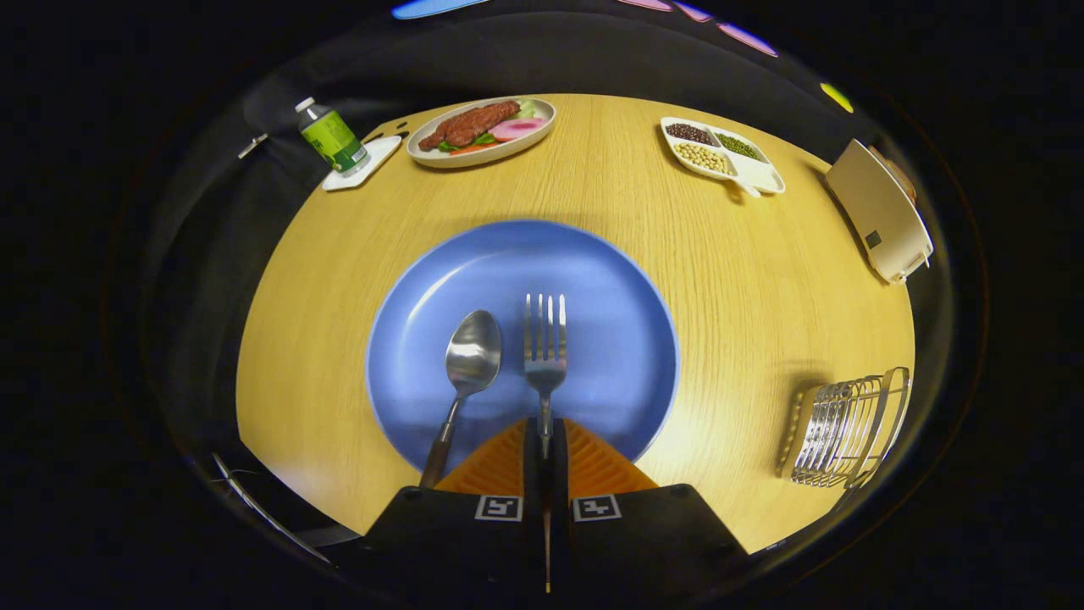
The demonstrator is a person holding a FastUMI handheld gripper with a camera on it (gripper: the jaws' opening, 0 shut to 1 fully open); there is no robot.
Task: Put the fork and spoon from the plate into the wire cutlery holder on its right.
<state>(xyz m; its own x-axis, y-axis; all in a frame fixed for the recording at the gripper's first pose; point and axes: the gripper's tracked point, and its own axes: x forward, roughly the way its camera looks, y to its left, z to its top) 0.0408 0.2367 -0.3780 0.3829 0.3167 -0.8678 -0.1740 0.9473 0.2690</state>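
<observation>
Fig.: gripper (546, 440) clenched on fork (544, 356) handle over plate (522, 339). Risk: thin handle pivots, slips w/ lift; spoon (468, 364) lies left; holder (847, 432) far right.

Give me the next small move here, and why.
Probably lift straight up. The hand-held gripper looks shut on the fork handle, tines still over the blue plate, spoon close beside it. Then carry right to the wire cutlery holder.
</observation>
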